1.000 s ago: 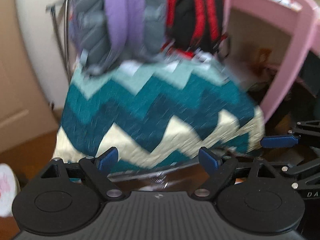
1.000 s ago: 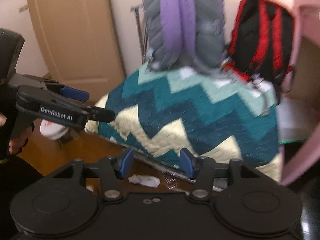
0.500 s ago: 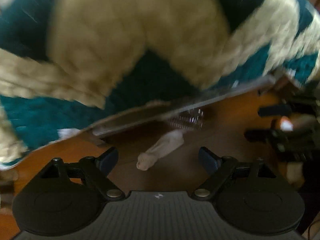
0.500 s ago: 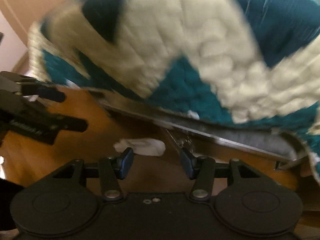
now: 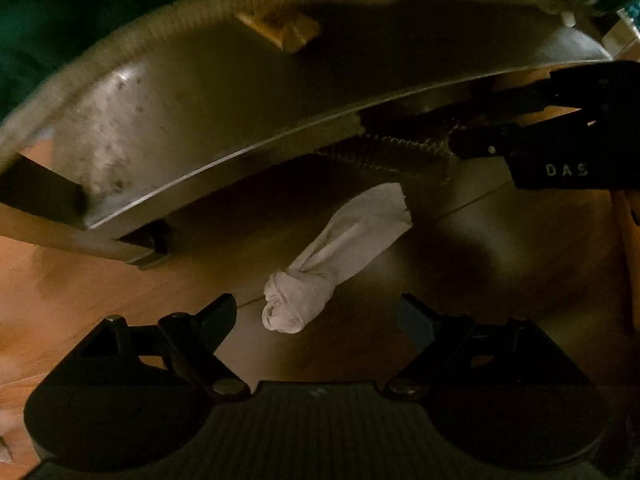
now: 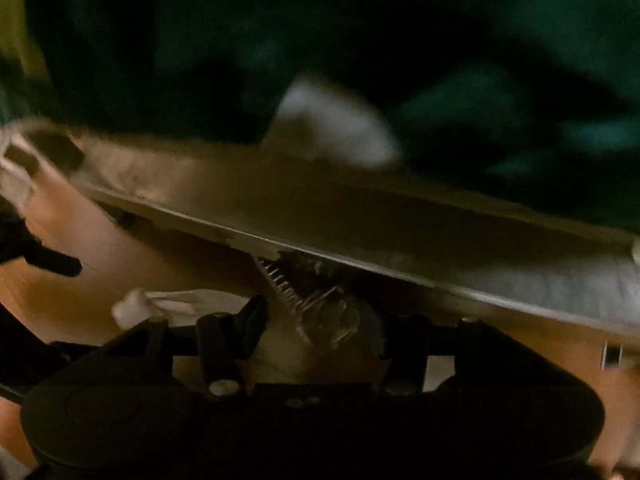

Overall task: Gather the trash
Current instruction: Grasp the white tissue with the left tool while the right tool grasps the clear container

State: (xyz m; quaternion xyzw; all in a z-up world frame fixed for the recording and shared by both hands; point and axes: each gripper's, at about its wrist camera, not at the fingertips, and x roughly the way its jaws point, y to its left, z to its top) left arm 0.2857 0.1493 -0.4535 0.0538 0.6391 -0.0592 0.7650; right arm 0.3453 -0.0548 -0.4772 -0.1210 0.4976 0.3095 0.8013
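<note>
I have the left gripper (image 5: pixel 318 322) pointing down at the wooden floor (image 5: pixel 72 296), its jaws spread wide with nothing clamped; the white crumpled tissue (image 5: pixel 336 258) lies on the boards just ahead, its rolled end between the fingertips and its loose end running off toward one o'clock. At twelve o'clock a metal bed rail (image 5: pixel 224 128) crosses the view, the teal blanket (image 5: pixel 60 24) hanging over it. From the right wrist, the right gripper (image 6: pixel 320 316) also stands apart, and a crushed clear plastic bottle (image 6: pixel 316 304) sits between its fingers under the rail; I cannot tell whether the pads touch it. The tissue (image 6: pixel 176 306) shows at ten o'clock of that gripper
</note>
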